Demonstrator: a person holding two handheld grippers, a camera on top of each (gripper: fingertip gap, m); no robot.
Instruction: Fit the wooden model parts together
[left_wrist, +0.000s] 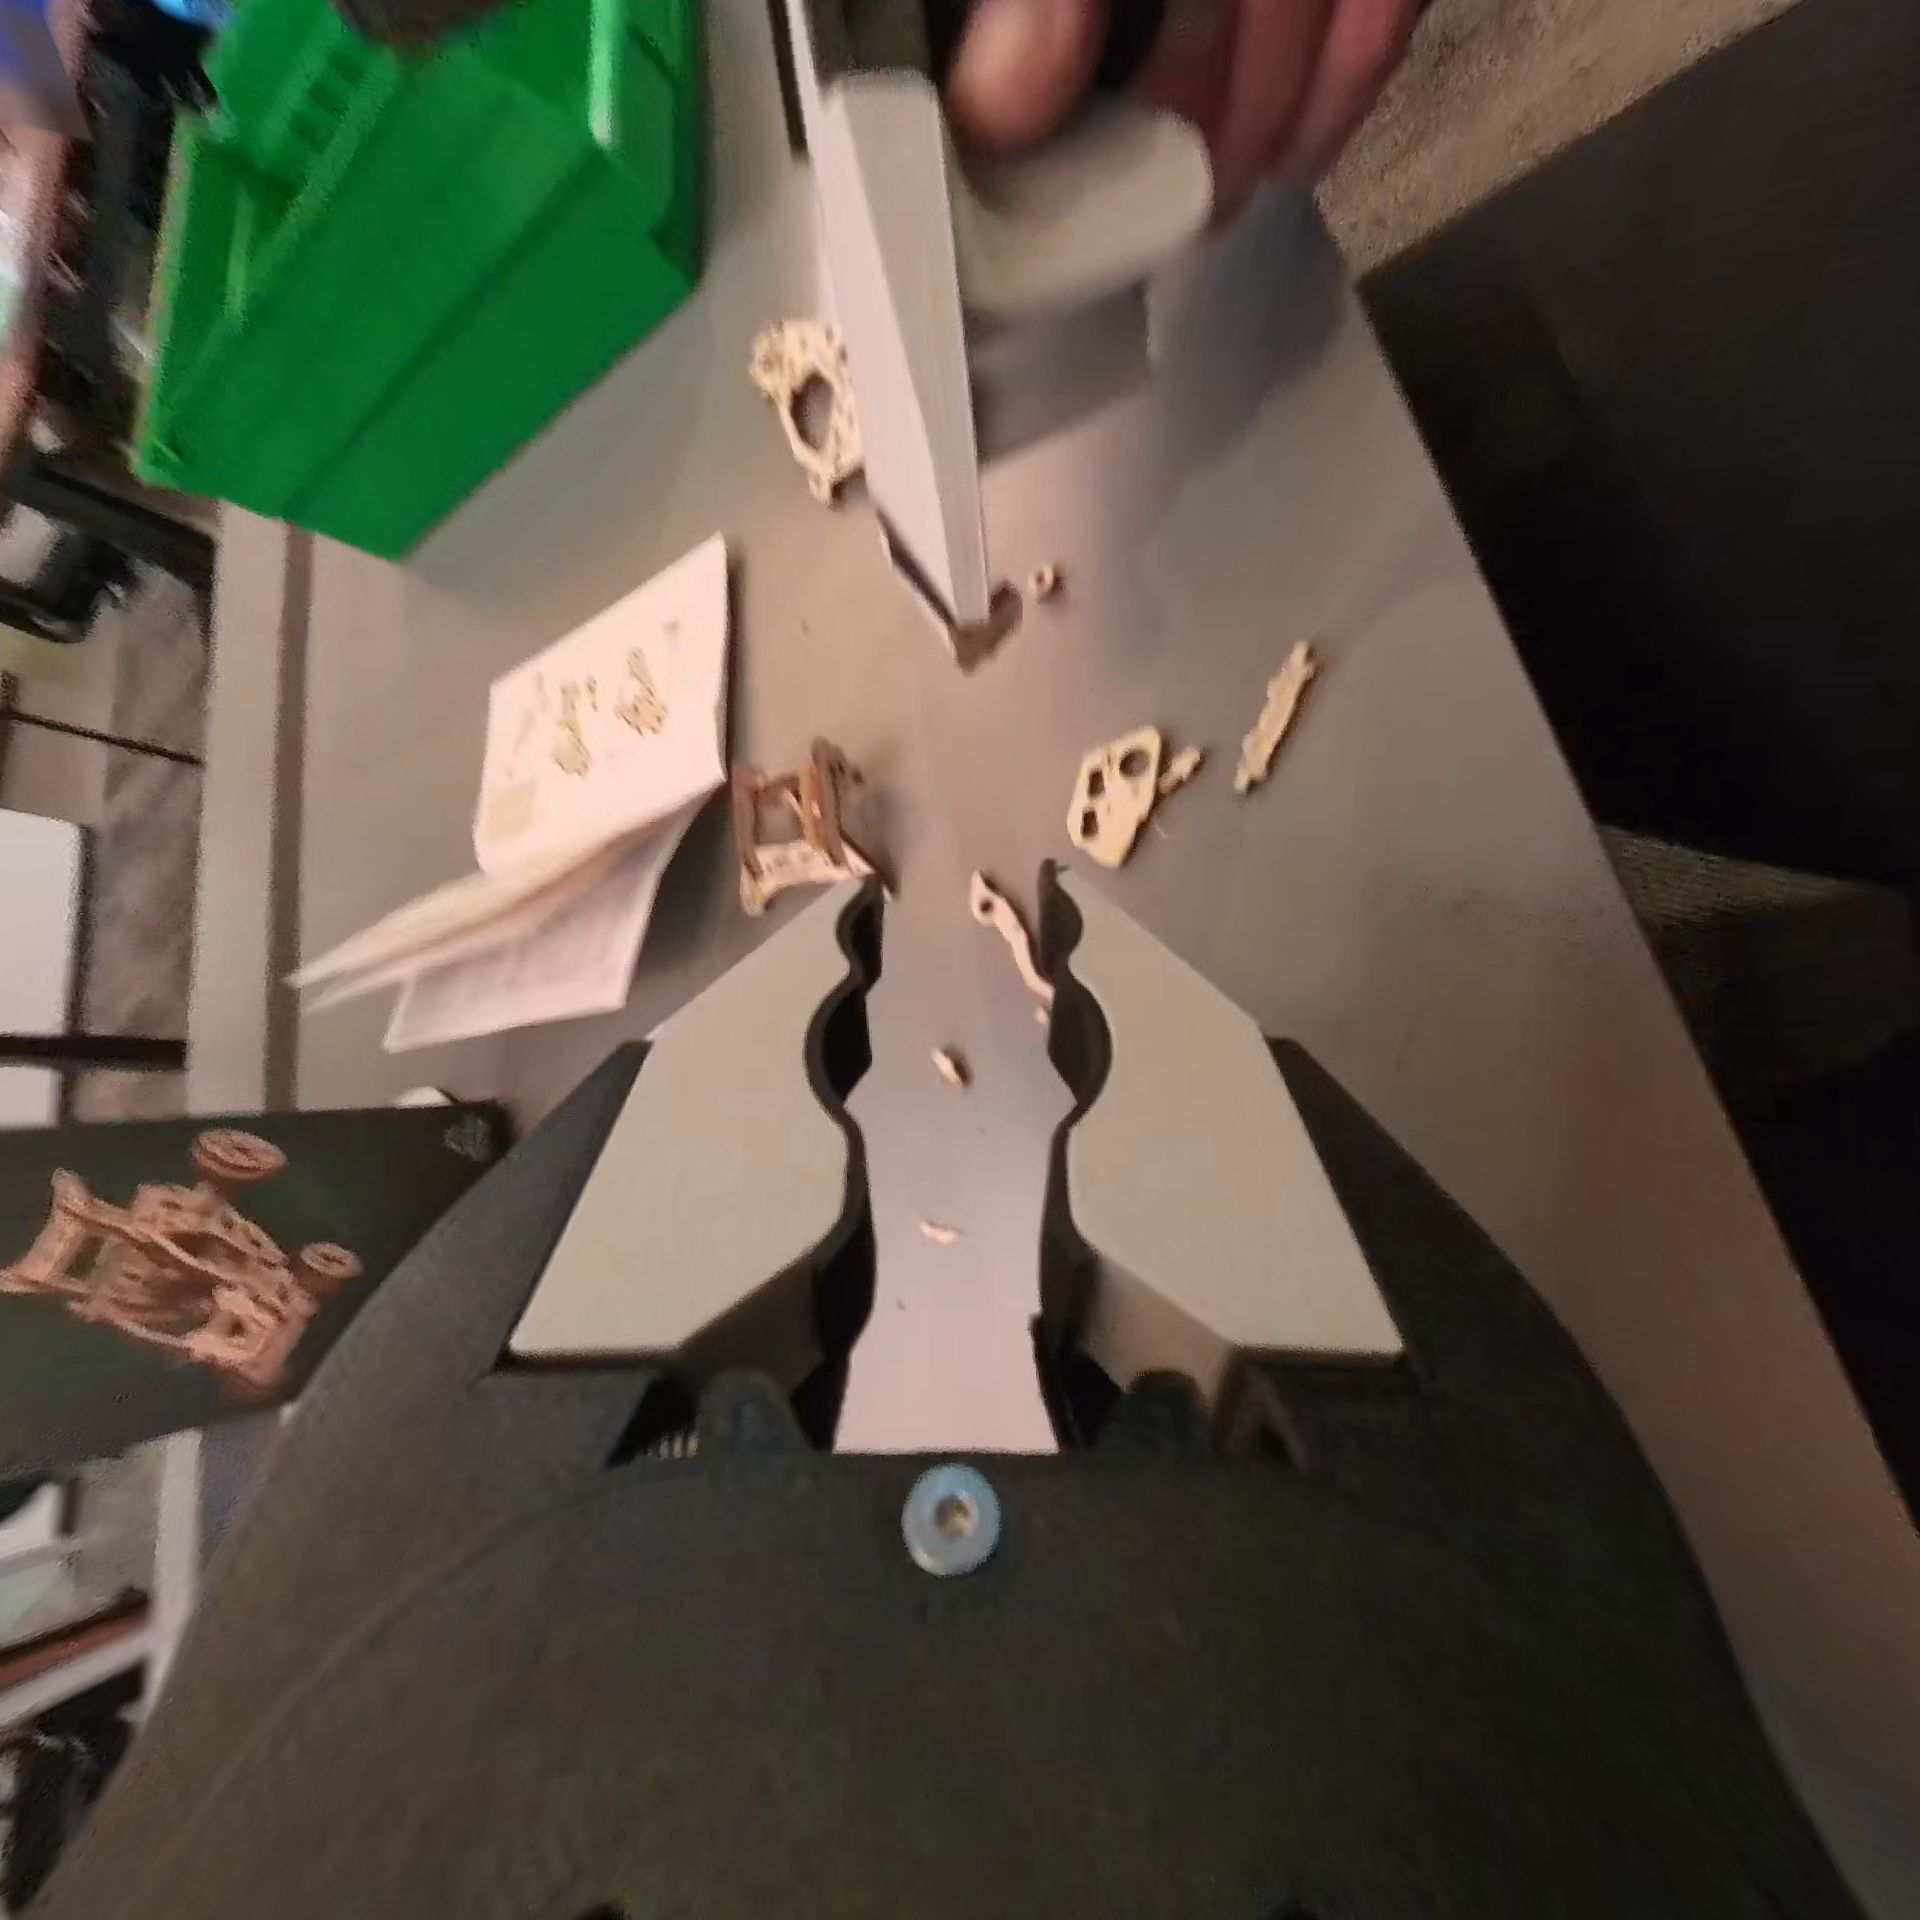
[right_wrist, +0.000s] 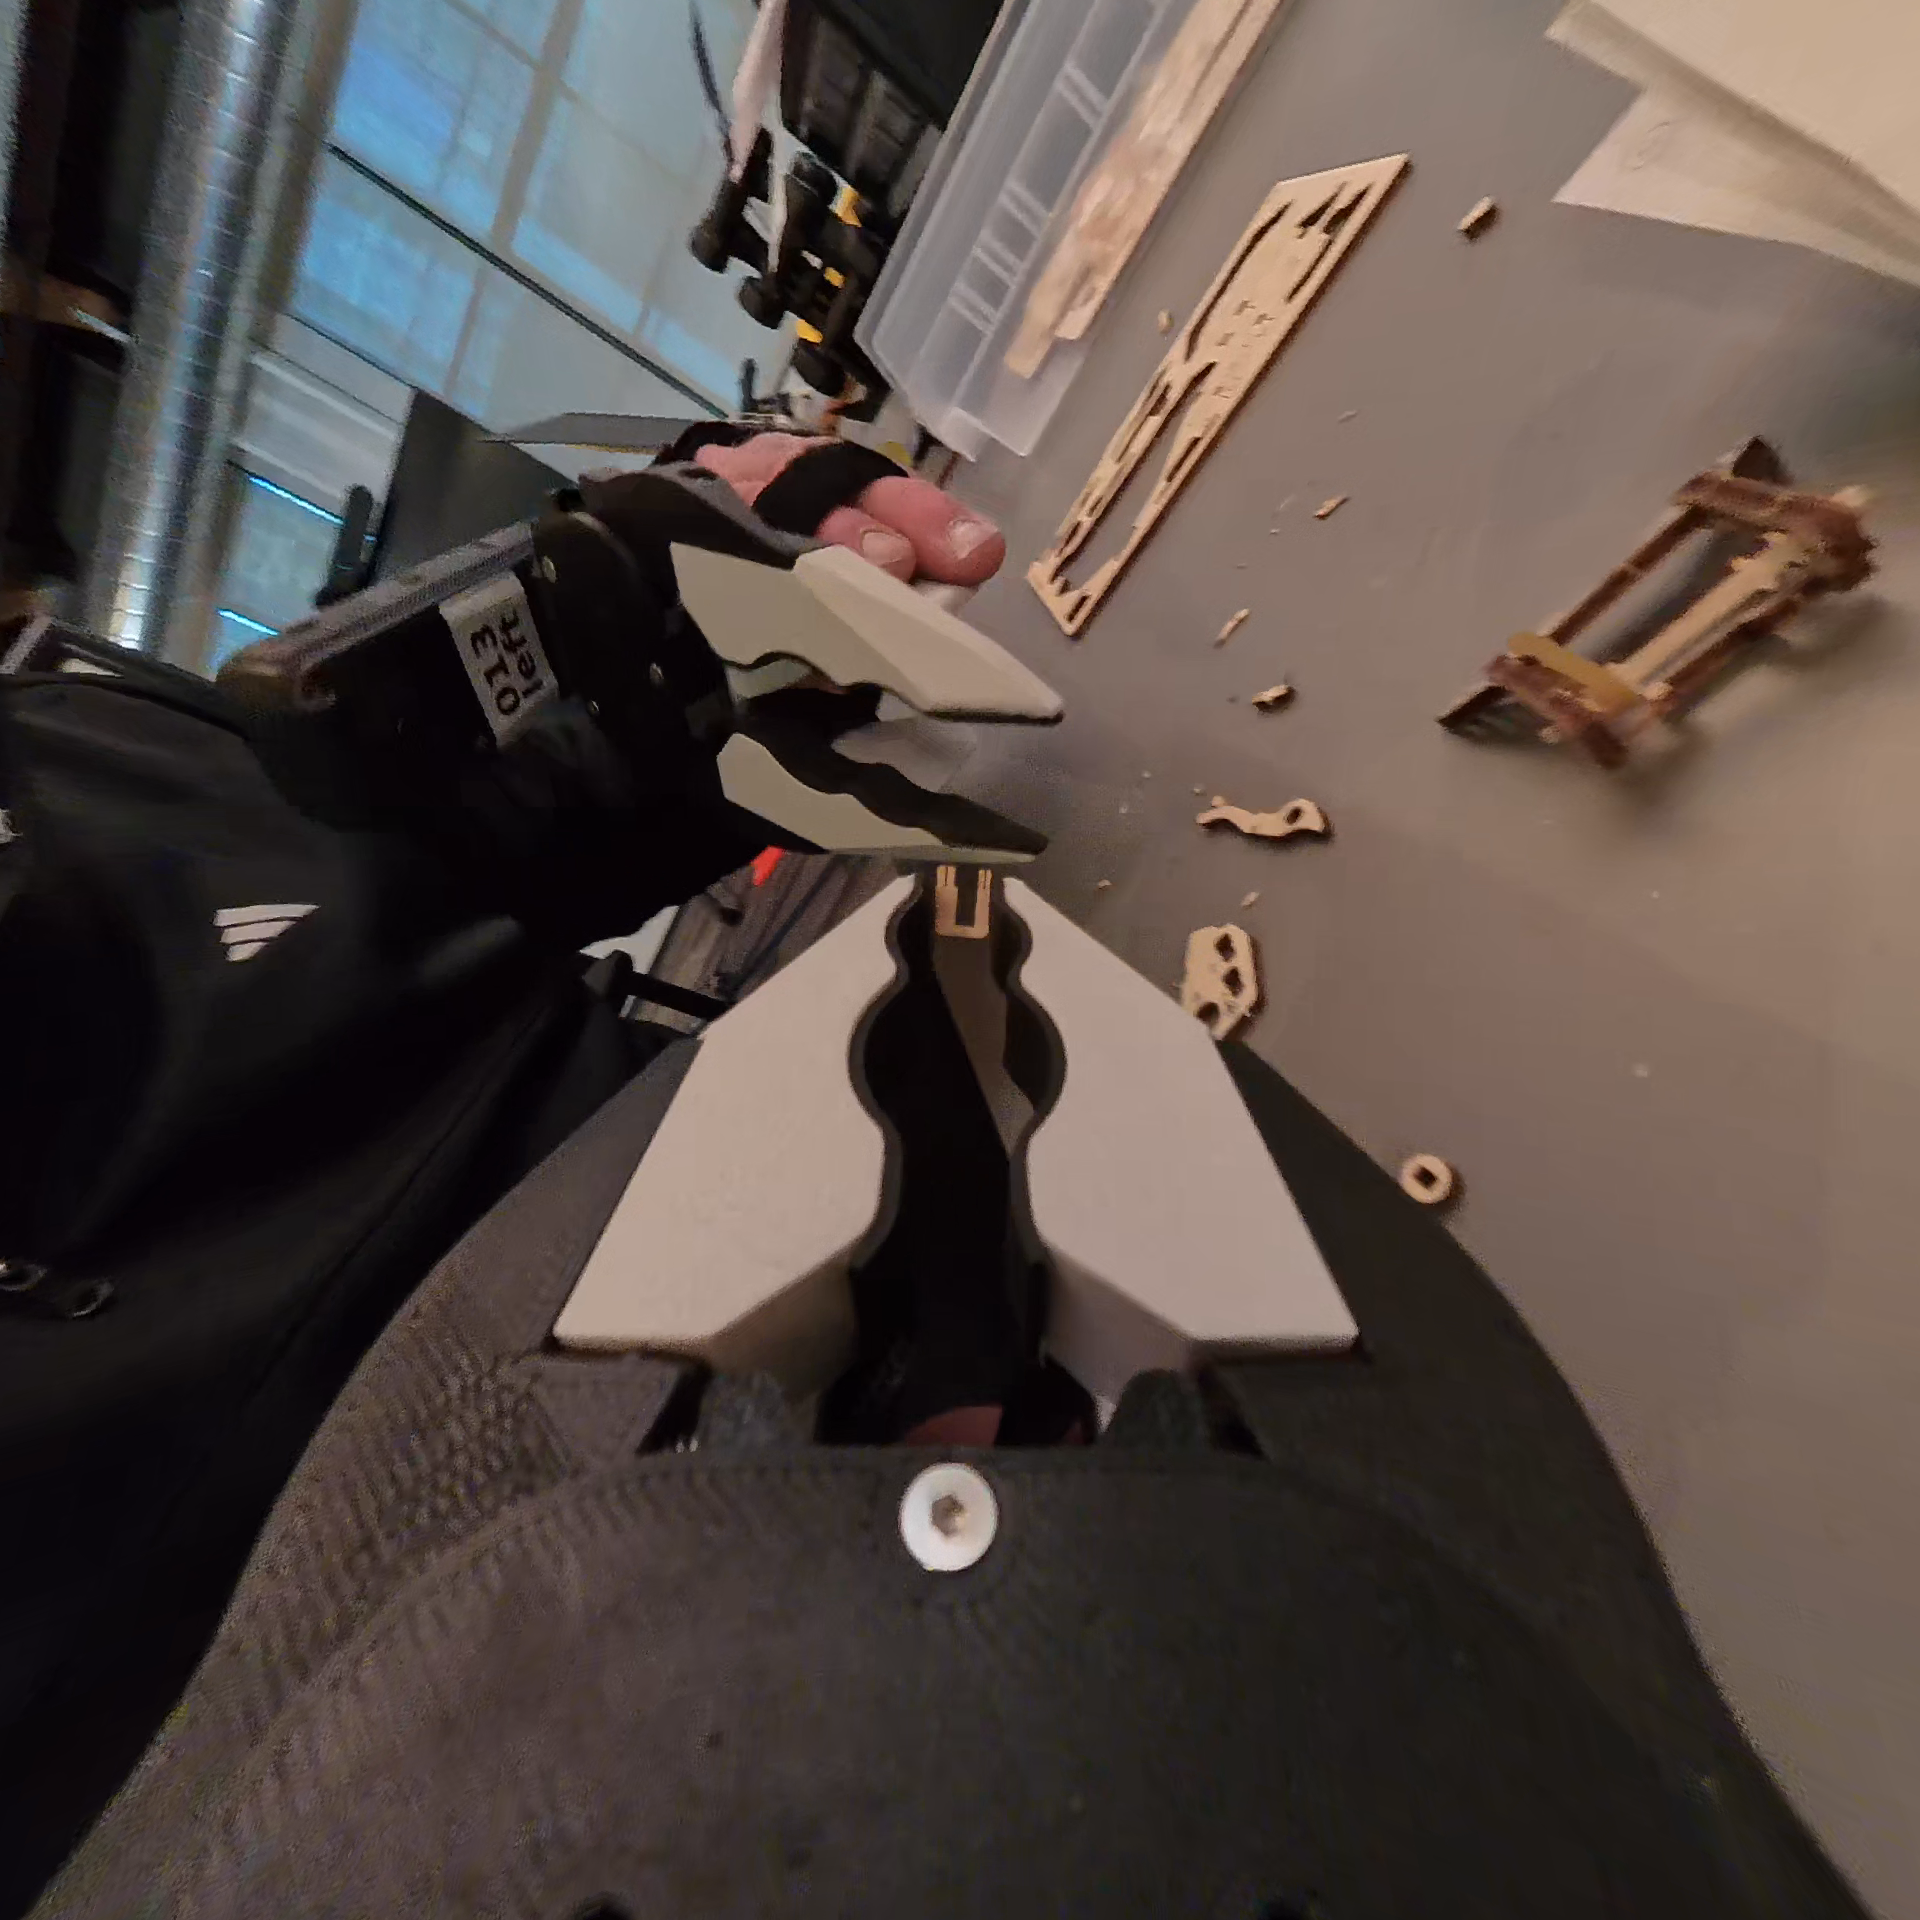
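At centre frame the right gripper (right_wrist: 961, 902) pinched a small forked wooden piece (right_wrist: 961, 906); the left gripper (left_wrist: 961, 894) gaped empty. Such thin plywood looked light and brittle, best held by its flat faces, away from the prongs.

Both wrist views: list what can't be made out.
- Left view: whole picture motion-blurred; booklet pages and wooden frame joints unreadable.
- Left view: right gripper tips blurred; the dark bit at them can't be identified.
- Right view: forked wooden part between the fingertips; its top is hidden behind the left gripper.
- Right view: clear bin cut off by the top edge.
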